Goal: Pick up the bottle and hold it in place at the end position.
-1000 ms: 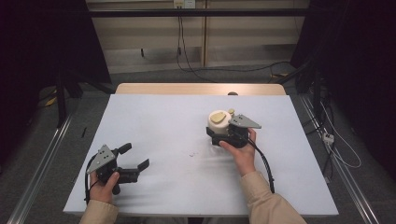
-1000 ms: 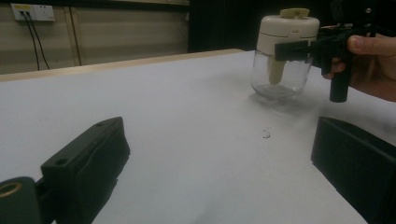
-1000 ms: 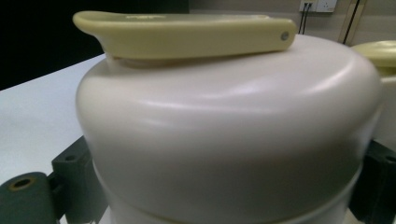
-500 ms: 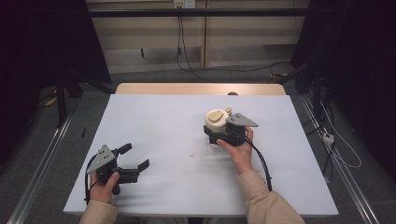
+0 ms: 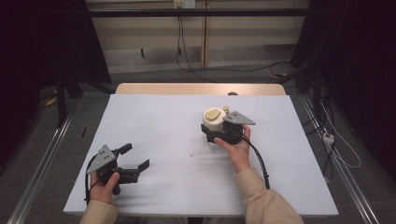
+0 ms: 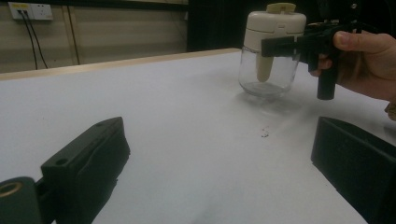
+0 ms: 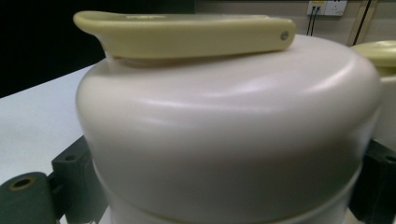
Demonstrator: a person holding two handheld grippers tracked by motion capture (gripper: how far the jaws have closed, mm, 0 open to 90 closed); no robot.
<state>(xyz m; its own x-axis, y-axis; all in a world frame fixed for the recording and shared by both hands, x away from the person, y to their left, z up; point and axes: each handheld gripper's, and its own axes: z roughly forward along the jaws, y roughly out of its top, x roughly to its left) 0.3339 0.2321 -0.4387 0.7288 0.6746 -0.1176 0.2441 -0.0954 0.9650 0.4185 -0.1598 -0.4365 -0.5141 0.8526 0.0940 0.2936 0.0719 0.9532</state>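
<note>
One jar [image 5: 215, 122], gripped by right claw [image 5: 212, 132].

At the frame's centre a jar [image 6: 268, 70] is showing clear, smooth glass under a glossy cream plastic lid [image 7: 229, 130]. The table [image 5: 159, 126] is looking matt white, edged at the top in pale wood.

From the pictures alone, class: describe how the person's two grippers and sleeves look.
Both the left gripper and right gripper are black with blocky jaws, each topped by a grey three-cornered plate and trailing a black cable. The sleeves are beige.
</note>
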